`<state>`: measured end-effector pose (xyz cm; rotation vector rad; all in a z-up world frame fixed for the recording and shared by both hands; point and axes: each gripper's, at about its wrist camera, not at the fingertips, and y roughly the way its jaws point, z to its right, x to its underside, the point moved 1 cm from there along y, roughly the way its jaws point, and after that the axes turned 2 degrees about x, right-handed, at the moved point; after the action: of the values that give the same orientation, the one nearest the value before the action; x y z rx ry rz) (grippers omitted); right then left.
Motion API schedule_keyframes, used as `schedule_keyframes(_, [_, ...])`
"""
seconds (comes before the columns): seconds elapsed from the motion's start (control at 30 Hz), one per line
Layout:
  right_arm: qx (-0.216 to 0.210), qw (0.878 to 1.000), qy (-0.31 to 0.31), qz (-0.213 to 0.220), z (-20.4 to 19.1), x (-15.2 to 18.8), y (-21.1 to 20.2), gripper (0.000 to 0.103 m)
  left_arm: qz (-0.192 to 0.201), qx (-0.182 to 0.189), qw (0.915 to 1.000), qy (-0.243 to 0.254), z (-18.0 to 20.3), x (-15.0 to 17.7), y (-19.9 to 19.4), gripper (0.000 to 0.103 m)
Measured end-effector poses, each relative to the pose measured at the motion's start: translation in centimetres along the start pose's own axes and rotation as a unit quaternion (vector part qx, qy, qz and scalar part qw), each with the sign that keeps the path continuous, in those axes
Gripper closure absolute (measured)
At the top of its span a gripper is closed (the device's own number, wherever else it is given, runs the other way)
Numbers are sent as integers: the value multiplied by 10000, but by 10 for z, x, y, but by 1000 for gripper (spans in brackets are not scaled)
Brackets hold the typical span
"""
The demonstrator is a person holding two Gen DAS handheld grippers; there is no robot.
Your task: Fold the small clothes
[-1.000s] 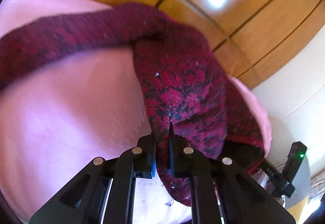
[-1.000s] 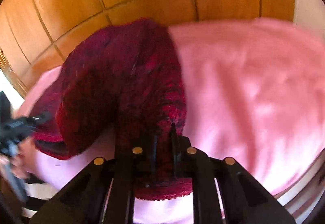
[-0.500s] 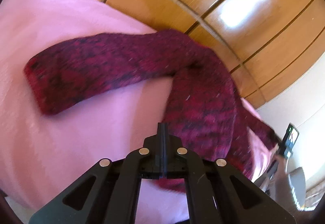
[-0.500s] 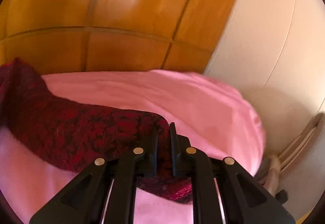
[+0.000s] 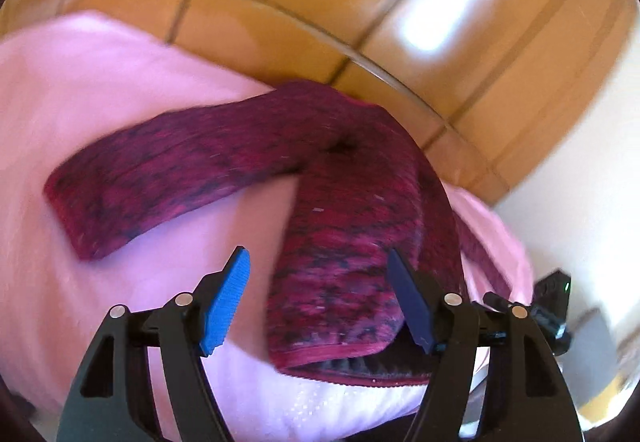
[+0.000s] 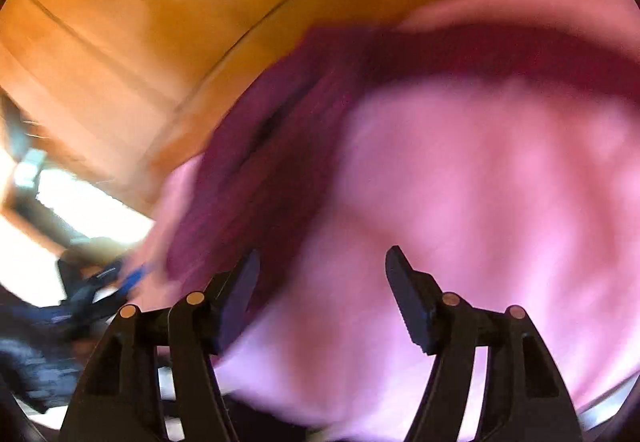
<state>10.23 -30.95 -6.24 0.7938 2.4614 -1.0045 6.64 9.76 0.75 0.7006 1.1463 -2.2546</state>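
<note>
The sock (image 5: 256, 169), a long dark red knitted one with a black pattern, lies bent on the pink cover (image 5: 100, 113) in front of the wooden wall panels (image 5: 280, 1). One leg of the bend stretches away to the left; the other runs down toward the camera and ends in a ribbed cuff lying between the fingers of the left gripper (image 5: 318, 296). That gripper's jaws stand wide apart, holding nothing, with the cuff resting on the cover below them, so the sock seems to have been laid there on purpose and let go.

The right wrist view is badly smeared by motion. The right gripper (image 6: 322, 292) has its jaws spread too, and nothing sits between them but pink cover (image 6: 480, 201). The sock (image 6: 280, 145) shows there as a dark red band curving up and across to the right, lying beside the left finger; whether it touches is unclear.

With both grippers free and the sock lying in a loose bend, not doubled over flat, the fold looks unfinished. A fresh grip on one end seems the likely need.
</note>
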Motion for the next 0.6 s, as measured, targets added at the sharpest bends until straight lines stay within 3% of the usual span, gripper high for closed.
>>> schedule_keyframes(0.03, [-330, 9990, 209, -218, -4, 11, 10, 33, -86, -130, 9995, 263, 8, 0, 7, 23])
schedule_keyframes(0.1, [-662, 9959, 503, -369, -11, 29, 26, 23, -229, -387, 9980, 452, 11, 3, 23, 18])
schedule_keyframes(0.2, [-638, 9945, 553, -625, -22, 38, 50, 27, -558, -141, 9979, 280, 8, 9, 45, 18])
schedule_keyframes(0.23, [-521, 9962, 375, -591, -29, 38, 54, 33, -683, -214, 9963, 482, 11, 13, 55, 22])
schedule_keyframes(0.27, [-350, 9976, 104, -590, -38, 37, 59, 56, -754, -380, 9944, 640, 12, 17, 61, 33])
schedule_keyframes(0.3, [-290, 9976, 9, -623, -41, 36, 61, 78, -938, -505, 9913, 771, 12, 21, 70, 70])
schedule_keyframes(0.33, [-139, 9980, -183, -590, -48, 33, 60, 81, -1168, -489, 9885, 824, 10, 24, 79, 88])
schedule_keyframes(0.43, [51, 9969, -736, -281, -67, 26, 39, 87, -968, -318, 9926, 654, 2, 18, 67, 96])
schedule_keyframes(0.53, [260, 9882, -1499, 170, -93, 26, -14, 89, -482, 441, 9979, 44, -7, 0, 25, 97])
schedule_keyframes(0.6, [375, 9813, -1852, 368, -96, 24, -50, 89, -326, 780, 9964, -31, -4, -1, 1, 97])
